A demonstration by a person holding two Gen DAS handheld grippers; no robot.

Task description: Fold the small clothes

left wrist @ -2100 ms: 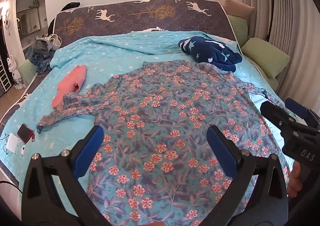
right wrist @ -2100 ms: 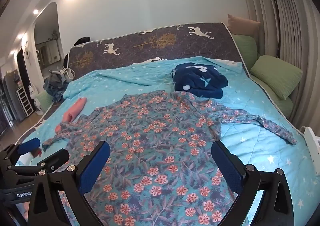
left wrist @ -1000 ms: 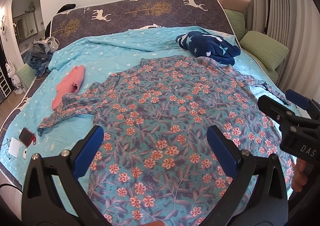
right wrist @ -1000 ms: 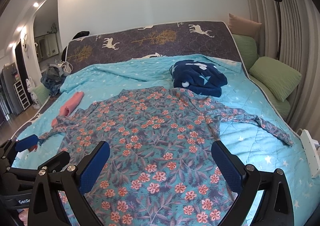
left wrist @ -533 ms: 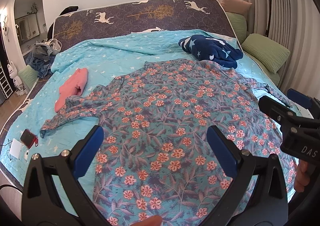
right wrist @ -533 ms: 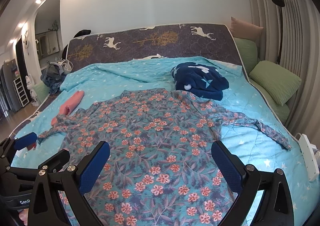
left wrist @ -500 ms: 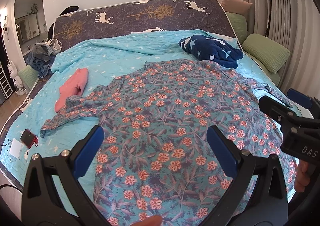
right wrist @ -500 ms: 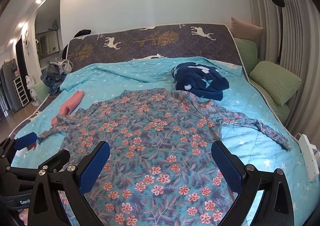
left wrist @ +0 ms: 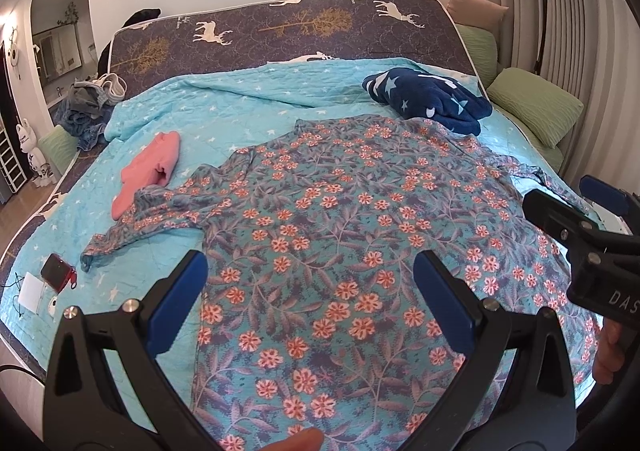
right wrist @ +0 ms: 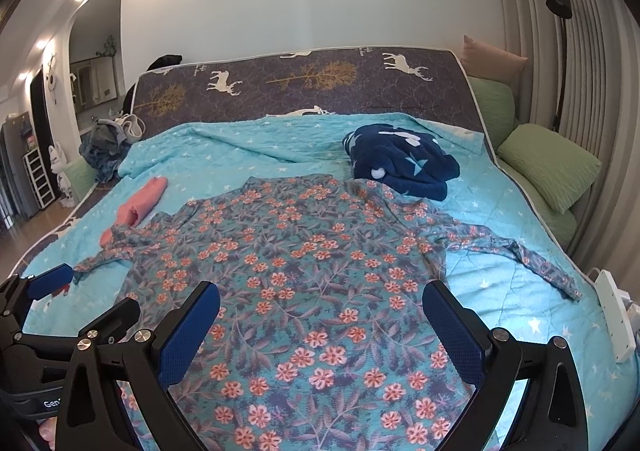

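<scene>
While both tools hover above its hem, the floral long-sleeved shirt (left wrist: 340,235) lies spread flat on the turquoise star-print quilt (left wrist: 224,119) of the bed, sleeves out to either side. Left hand-held gripper (left wrist: 310,299) gapes wide, holding nothing; right hand-held gripper (right wrist: 320,325) is likewise spread and empty. Beyond the collar sits a navy star blanket (right wrist: 400,159); a pink folded garment (left wrist: 150,167) touches the left sleeve.

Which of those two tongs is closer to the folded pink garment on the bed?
Left. The left tongs hover over the floral shirt on the pink garment's side; the right tongs are further over, toward the green pillow.
</scene>
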